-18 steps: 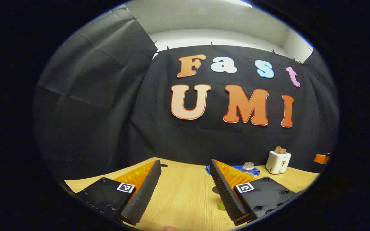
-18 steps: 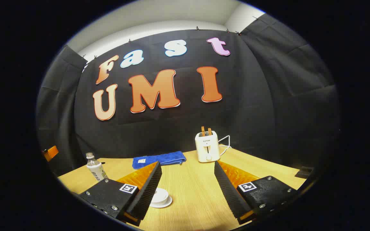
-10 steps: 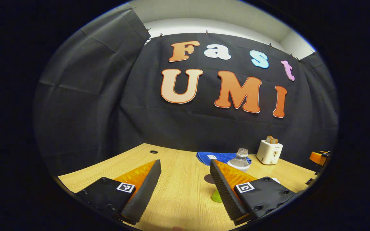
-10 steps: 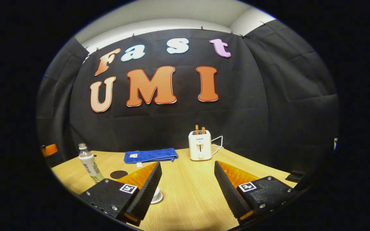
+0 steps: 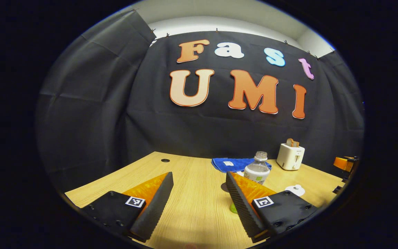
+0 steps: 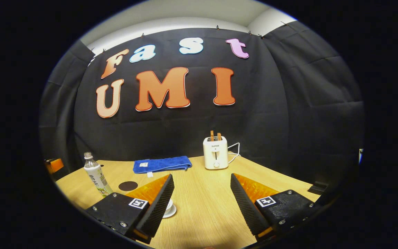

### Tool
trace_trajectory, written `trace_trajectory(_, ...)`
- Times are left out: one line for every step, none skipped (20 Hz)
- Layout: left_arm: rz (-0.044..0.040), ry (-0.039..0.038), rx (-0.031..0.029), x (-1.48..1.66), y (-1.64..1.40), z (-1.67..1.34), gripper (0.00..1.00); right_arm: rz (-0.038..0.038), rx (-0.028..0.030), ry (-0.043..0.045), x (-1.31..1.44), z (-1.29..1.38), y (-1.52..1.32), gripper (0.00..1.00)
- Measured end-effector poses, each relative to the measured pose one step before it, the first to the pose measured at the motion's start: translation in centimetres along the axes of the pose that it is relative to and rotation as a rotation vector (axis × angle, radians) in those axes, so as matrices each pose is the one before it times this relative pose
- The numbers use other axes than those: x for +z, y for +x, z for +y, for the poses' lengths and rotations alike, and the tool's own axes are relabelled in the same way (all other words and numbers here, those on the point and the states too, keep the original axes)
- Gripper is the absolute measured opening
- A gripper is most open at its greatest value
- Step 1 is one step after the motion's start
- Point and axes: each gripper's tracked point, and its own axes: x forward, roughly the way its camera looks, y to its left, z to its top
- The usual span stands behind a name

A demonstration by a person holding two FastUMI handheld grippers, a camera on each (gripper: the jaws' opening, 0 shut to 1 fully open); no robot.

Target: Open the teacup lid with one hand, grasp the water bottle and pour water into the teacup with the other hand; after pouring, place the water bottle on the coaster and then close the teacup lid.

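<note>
Hovering above the light wooden desk (image 5: 192, 180), the left gripper (image 5: 199, 197) has its fingers spread wide apart with nothing between them. In the left gripper view, the clear plastic water bottle (image 5: 257, 169) with no cap stands upright just behind the gripper's right-side finger, which hides its lower part; a small green patch (image 5: 233, 208) shows at that finger's edge, and what it belongs to cannot be told. Behind the bottle lies a folded blue cloth (image 5: 231, 164), and farther right stands a white toaster (image 5: 290, 156) with toast in its slots. A white lidded teacup (image 5: 295, 189) sits on the desk to the right, near the other gripper's orange part (image 5: 344, 163) at the edge. In the right gripper view, the right gripper (image 6: 202, 200) also holds its fingers wide apart and empty. The teacup on its saucer (image 6: 169, 208) peeks out beside its left-side finger, a dark round coaster (image 6: 128, 185) lies on the desk between bottle (image 6: 95, 175) and cloth (image 6: 161, 164), and the toaster (image 6: 215, 152) stands by the back wall.
</note>
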Motion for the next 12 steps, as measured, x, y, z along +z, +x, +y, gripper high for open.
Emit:
trace_trajectory(0.00338,-0.00168,-0.00079,-0.071,0.061,-0.014,0.98,0.00864,0.00499,-0.00180,-0.160,0.029,0.010,0.98)
trace_trajectory(0.00054,-0.00050,-0.00238,0.000,0.001,-0.034,0.98,0.00819,0.00488,-0.00334,-0.168,0.097,0.070,0.98)
trace_trajectory(0.00005,0.00192,0.00018,-0.091,-0.002,0.037,0.98,0.01130,0.00982,0.00057,-0.345,0.196,0.088,0.98)
trace_trajectory(-0.00071,0.00238,0.00120,0.057,0.075,0.082,0.98,0.01211,0.01805,0.00309,-0.324,0.929,0.071,0.98)
trace_trajectory(0.00266,0.00181,-0.00129,-0.188,0.103,-0.004,0.98,0.00888,0.01519,-0.00031,0.089,1.326,0.693,0.98)
trace_trajectory(0.00460,0.00040,-0.00206,-0.156,0.037,-0.030,0.98,0.00815,0.01709,-0.00766,-0.118,0.945,0.416,0.98)
trace_trajectory(0.00296,0.00076,-0.00209,-0.096,0.079,-0.028,0.98,0.00663,0.01568,-0.01081,-0.111,0.605,0.222,0.98)
trace_trajectory(0.00303,0.00217,-0.00189,-0.072,0.192,-0.015,0.98,0.00628,0.01497,-0.01326,-0.187,0.706,0.271,0.98)
trace_trajectory(0.00501,0.00553,-0.00689,-0.398,0.054,-0.327,0.98,0.00538,0.01450,-0.01246,-0.276,0.625,-0.013,0.98)
trace_trajectory(0.00689,0.00811,-0.00532,-0.205,0.076,-0.260,0.98,0.00505,0.01130,-0.00857,-0.201,0.574,0.120,0.98)
trace_trajectory(0.00799,0.01065,-0.00618,-0.365,0.157,-0.211,0.98,0.00489,0.01090,-0.00254,-0.207,0.481,0.114,0.98)
trace_trajectory(0.00605,0.00439,-0.00664,-0.192,0.185,-0.259,0.98,0.00464,0.01335,0.00193,-0.078,0.631,0.210,0.98)
